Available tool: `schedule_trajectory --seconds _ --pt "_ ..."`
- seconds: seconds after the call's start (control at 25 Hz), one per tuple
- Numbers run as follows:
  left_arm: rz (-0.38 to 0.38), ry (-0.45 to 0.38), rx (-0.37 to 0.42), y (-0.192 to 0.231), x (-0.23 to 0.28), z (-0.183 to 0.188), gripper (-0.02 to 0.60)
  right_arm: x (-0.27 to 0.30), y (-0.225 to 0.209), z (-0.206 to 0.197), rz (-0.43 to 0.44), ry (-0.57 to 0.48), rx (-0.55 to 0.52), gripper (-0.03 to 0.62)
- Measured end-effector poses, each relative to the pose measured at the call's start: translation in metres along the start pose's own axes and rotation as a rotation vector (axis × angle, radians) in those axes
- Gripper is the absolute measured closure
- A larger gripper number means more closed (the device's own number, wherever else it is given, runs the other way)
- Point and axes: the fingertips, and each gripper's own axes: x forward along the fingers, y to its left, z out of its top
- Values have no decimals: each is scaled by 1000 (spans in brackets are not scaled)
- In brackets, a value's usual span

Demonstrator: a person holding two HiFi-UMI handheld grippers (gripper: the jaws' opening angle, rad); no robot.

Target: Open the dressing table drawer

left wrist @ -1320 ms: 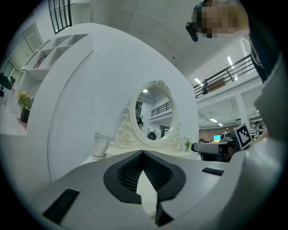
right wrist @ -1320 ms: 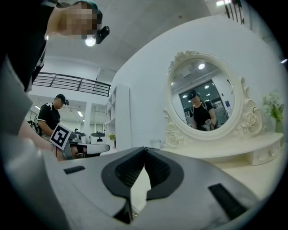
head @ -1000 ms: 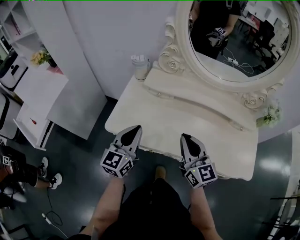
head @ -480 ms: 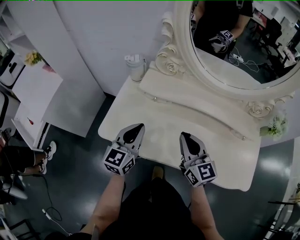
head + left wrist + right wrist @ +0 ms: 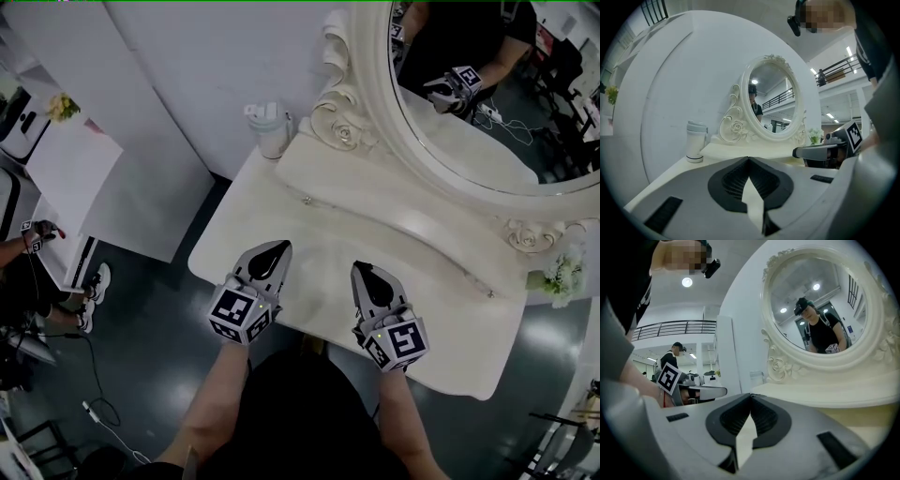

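The cream dressing table [image 5: 309, 230] stands below me with its oval mirror [image 5: 487, 103] at the back. A low raised tier [image 5: 403, 225] under the mirror carries two small knobs [image 5: 307, 199], the other knob [image 5: 489, 293] to the right. Any drawer front under the table's near edge is hidden from the head view. My left gripper [image 5: 278, 246] hovers over the near left part of the top, shut and empty. My right gripper [image 5: 360, 266] is beside it, also shut and empty. The left gripper view shows its jaws [image 5: 749, 158] closed towards the mirror [image 5: 771, 105]; the right gripper's jaws [image 5: 750, 394] are closed too.
A white lidded cup [image 5: 269, 127] stands at the table's back left corner, also seen as the cup [image 5: 695, 142]. A small flower bunch [image 5: 562, 275] sits at the right end. A white cabinet [image 5: 66, 178] and a person [image 5: 28, 272] are to the left on the dark floor.
Both grippers have sunk a little and shifted together with the person closer to the table. The mirror now fills more of the view. The jaws stayed shut.
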Motion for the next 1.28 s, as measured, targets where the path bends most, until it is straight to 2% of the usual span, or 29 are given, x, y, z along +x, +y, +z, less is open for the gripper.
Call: schedule_trajectory --seconds 0.24,0.64,0.72,0.88,0.96,1.12,1.2,1.28 --pt "20 42 -9 11 20 -11 580 14 -6 -10 20 32 16 588" --pt "4 101 -22 31 61 -25 578 44 -22 -24 -5 74 35 588" --pt "4 127 -24 37 69 -30 546 51 -24 -27 -8 81 38 588" --pt "11 181 -24 49 82 -42 546 64 -28 -30 -10 91 40 588" --pt "15 204 -25 54 89 -47 489 68 -31 -31 -15 97 44 588" --pt "32 249 -20 62 102 -57 489 74 -36 -35 -26 109 46 588" --pt "38 277 -21 65 108 -61 445 76 -39 -36 -33 114 49 588" --pt "45 303 -19 69 114 -66 445 78 -41 -39 -38 121 51 588"
